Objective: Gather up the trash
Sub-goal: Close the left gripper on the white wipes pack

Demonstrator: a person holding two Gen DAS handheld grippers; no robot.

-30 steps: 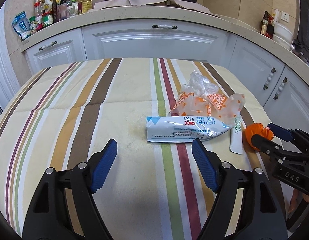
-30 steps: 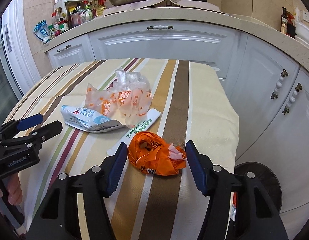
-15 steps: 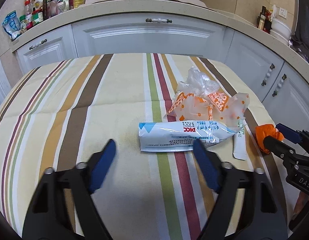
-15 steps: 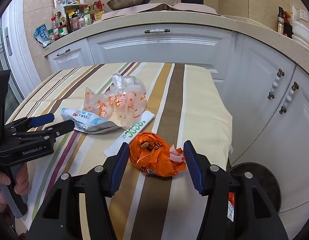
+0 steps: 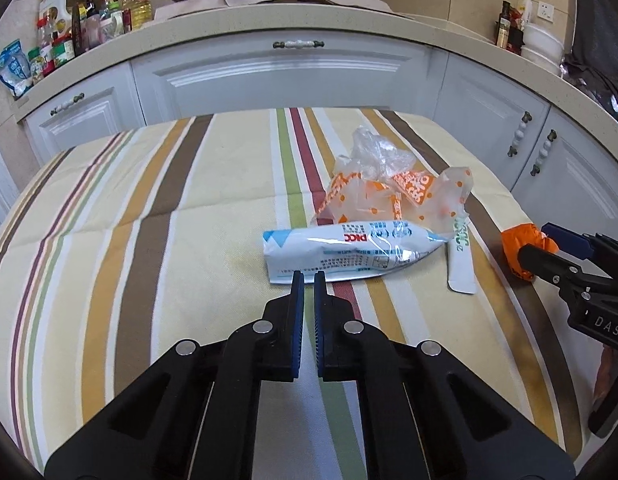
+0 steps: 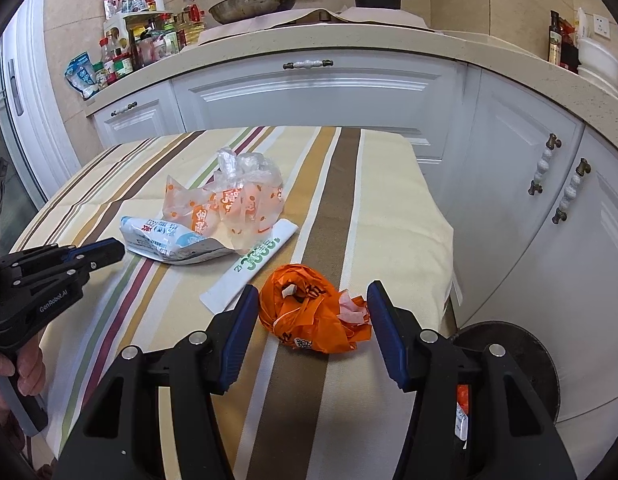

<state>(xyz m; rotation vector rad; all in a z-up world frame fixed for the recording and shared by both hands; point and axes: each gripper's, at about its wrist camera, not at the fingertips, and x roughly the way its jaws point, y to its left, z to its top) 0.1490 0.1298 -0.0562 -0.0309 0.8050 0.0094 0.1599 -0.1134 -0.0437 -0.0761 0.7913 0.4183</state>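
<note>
A white and blue packet (image 5: 341,252) lies on the striped tablecloth (image 5: 157,216). My left gripper (image 5: 308,276) is shut, its tips pinching the packet's near edge; in the right wrist view the left gripper (image 6: 119,250) meets the packet (image 6: 165,240) at its left end. A crumpled orange bag (image 6: 309,312) lies between the fingers of my right gripper (image 6: 313,286), which stands open around it with the pads close to its sides. A clear bag with orange dots (image 5: 393,196) and a long white sachet (image 5: 461,260) lie behind the packet.
The table's right edge (image 6: 441,240) drops off just beyond the orange bag, with a dark round bin (image 6: 505,360) on the floor below. White cabinets (image 5: 293,76) and a worktop with bottles (image 5: 85,20) and a pan ring the table. A hand (image 6: 17,364) holds the left gripper.
The left gripper's jaws have gone from wide apart to shut at the packet's near edge. The right gripper has stayed around the orange bag.
</note>
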